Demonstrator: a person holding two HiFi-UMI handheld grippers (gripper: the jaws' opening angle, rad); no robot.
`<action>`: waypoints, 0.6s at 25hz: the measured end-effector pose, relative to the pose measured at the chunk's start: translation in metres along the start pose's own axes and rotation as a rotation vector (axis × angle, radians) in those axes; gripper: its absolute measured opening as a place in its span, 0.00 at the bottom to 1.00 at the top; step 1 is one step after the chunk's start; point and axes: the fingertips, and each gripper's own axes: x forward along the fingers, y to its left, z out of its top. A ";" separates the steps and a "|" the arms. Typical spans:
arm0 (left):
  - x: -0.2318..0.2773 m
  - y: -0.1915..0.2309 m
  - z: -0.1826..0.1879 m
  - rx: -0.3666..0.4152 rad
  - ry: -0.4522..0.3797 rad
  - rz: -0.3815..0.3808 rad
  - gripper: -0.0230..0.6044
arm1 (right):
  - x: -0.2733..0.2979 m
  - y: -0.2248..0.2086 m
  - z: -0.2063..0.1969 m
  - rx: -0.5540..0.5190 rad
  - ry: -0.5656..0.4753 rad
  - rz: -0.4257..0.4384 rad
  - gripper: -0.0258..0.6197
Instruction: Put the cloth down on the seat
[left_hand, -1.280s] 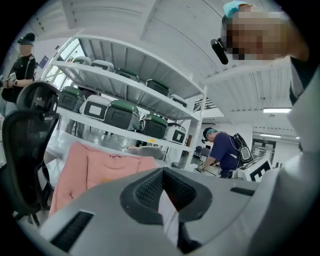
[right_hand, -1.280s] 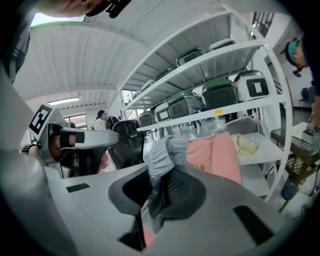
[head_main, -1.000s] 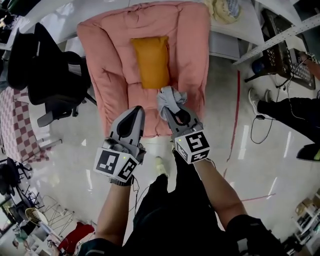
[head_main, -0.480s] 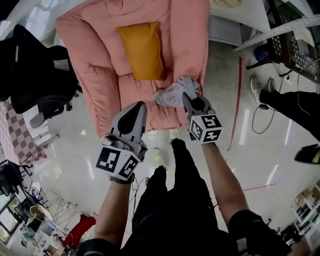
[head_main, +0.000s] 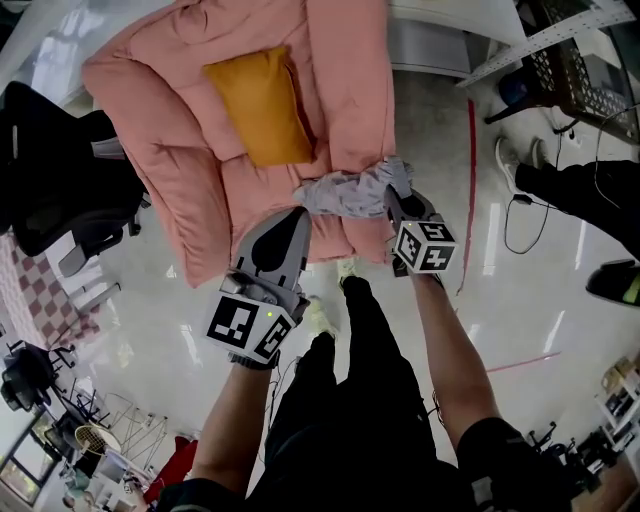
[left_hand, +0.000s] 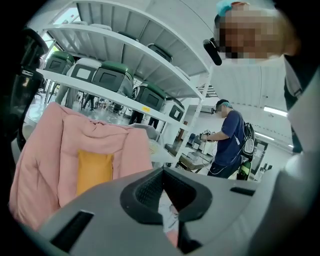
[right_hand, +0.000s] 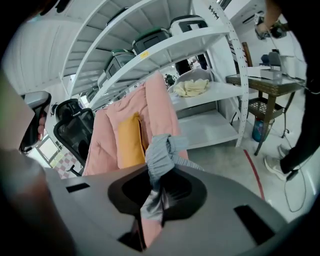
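A pink padded seat (head_main: 340, 60) fills the top of the head view, with an orange pillow (head_main: 258, 105) lying on it. My right gripper (head_main: 393, 202) is shut on a crumpled grey cloth (head_main: 350, 190), which hangs over the seat's front right corner. The right gripper view shows the cloth (right_hand: 160, 150) pinched between the jaws of the right gripper (right_hand: 152, 200), with the seat (right_hand: 160, 100) and pillow (right_hand: 130, 140) beyond. My left gripper (head_main: 293, 218) is shut and holds nothing, just before the seat's front edge and left of the cloth. From the left gripper (left_hand: 167, 200) the seat (left_hand: 55, 150) lies ahead.
A black office chair (head_main: 60, 180) stands left of the seat. White shelving (right_hand: 210, 95) with a pale bundle (right_hand: 192, 86) is behind it. Another person's legs (head_main: 570, 195) and cables are at the right, beside a red floor line (head_main: 468, 200). A person in blue (left_hand: 230, 140) stands further off.
My right gripper has moved up and to the right with the cloth, from the seat's front middle to its front right corner. The cloth now spreads leftward. The left gripper has barely moved.
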 end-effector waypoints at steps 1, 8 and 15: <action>0.002 -0.002 -0.002 -0.001 0.005 -0.003 0.05 | 0.002 -0.005 -0.006 0.005 0.014 -0.006 0.11; 0.005 -0.006 -0.016 -0.009 0.028 -0.015 0.05 | 0.013 -0.031 -0.040 0.014 0.104 -0.065 0.19; -0.002 -0.017 -0.020 0.001 0.028 -0.030 0.05 | 0.000 -0.044 -0.056 0.129 0.128 -0.074 0.33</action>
